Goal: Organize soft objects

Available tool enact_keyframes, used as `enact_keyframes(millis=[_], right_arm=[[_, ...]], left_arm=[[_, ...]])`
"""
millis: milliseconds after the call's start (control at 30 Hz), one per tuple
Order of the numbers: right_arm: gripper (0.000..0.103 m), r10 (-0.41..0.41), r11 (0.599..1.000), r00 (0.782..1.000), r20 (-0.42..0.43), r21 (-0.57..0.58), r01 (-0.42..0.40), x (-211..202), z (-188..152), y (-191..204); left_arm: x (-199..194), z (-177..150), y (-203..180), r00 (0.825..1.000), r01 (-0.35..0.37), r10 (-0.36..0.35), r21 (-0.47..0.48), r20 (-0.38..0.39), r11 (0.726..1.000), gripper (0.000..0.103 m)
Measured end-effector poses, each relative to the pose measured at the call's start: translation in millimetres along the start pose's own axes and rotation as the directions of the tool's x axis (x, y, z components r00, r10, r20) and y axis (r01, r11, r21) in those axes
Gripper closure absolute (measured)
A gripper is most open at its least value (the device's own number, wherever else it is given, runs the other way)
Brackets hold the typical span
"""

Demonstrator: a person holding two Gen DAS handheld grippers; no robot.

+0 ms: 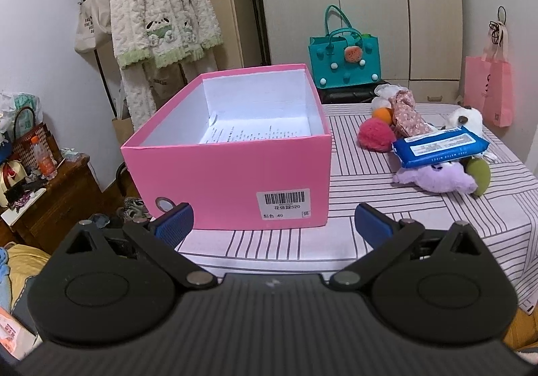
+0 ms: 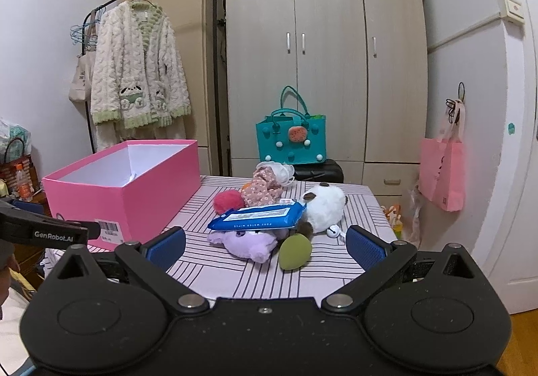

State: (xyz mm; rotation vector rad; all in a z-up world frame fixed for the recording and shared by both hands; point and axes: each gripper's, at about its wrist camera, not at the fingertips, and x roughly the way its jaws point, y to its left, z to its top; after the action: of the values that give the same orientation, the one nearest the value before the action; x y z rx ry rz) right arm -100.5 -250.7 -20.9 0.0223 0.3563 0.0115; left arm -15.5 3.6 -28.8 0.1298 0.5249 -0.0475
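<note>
Apparently the task was at its very beginning, because nothing soft lay in the pink box [image 1: 232, 154] yet; only a printed sheet of paper [image 1: 248, 134] was visible on its white bottom. The left hand-held gripper [image 1: 274, 221] stood with its blue pads wide apart and empty, and the box was directly ahead of it on the striped worktop [image 1: 370, 167], just beyond the fingertips. The right hand-held gripper [image 2: 265, 245] was also spread open and held nothing; straight ahead of it, near its fingertips, lay the heap of soft things. The green oval toy [image 2: 295, 252] was the nearest to it, touching the purple plush [image 2: 247, 243] a little to the left. A blue wipes pack [image 2: 259, 216] rested on top of the purple plush, and the white plush [image 2: 324, 206] leaned behind it, ahead and to the right. Further ahead were the red pompom [image 2: 228, 201] and the floral cloth [image 2: 262, 189]. I judged that the step in hand was the first pick. The next move would ask the right hand-held gripper to go forward and down over the green toy or the wipes pack, because these lay free on the outside or top of the heap, and to close gently, since such things give way under the pads. Afterwards the load would have to travel left, over the box wall.
</note>
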Motion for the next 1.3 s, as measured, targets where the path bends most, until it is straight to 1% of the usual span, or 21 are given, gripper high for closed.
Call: enact_keyframes(millis=[133, 300, 400, 500, 767, 967, 1300], right_arm=[[0.0, 0.005, 1.0, 1.0, 0.0, 0.005, -0.005, 1.3, -0.1, -2.6], [0.0, 0.017, 1.0, 1.0, 0.0, 0.009, -0.017, 2.7, -2.0, -4.2], [0.0, 0.021, 1.0, 1.0, 0.007, -0.006, -0.021, 2.5, -3.6, -2.9], [0.0, 0.026, 1.0, 1.0, 0.014, -0.014, -0.026, 1.4, -3.4, -2.4], [0.0, 0.009, 1.0, 1.0, 0.019, -0.008, -0.009, 1.1, -1.9, -4.9], [0.0, 0.001, 1.0, 1.0, 0.022, 0.01, -0.002, 0.9, -0.5, -7.0], [0.0, 0.008, 1.0, 1.0, 0.023, 0.0, -0.008, -1.0, -0.7, -5.7]], left_arm=[[0.2, -1.5, 0.7, 1.0, 0.013, -0.013, -0.005, 0.005, 1.0, 0.0], [0.4, -2.5, -4.2, 1.0, 0.004, -0.004, 0.012, 0.009, 1.0, 0.0], [4.1, -2.7, -5.2, 1.0, 0.02, -0.02, 0.014, -0.017, 1.0, 0.0], [6.1, -3.5, -5.5, 0.999, 0.023, -0.023, 0.009, -0.023, 1.0, 0.0], [5.4, -3.4, -6.0, 1.0, 0.025, -0.024, 0.005, -0.018, 1.0, 0.0], [2.3, -1.4, -0.2, 1.0, 0.025, -0.025, -0.021, -0.002, 0.999, 0.0], [0.6, -2.1, 1.1, 0.999, 0.032, -0.032, -0.032, 0.0, 0.999, 0.0]])
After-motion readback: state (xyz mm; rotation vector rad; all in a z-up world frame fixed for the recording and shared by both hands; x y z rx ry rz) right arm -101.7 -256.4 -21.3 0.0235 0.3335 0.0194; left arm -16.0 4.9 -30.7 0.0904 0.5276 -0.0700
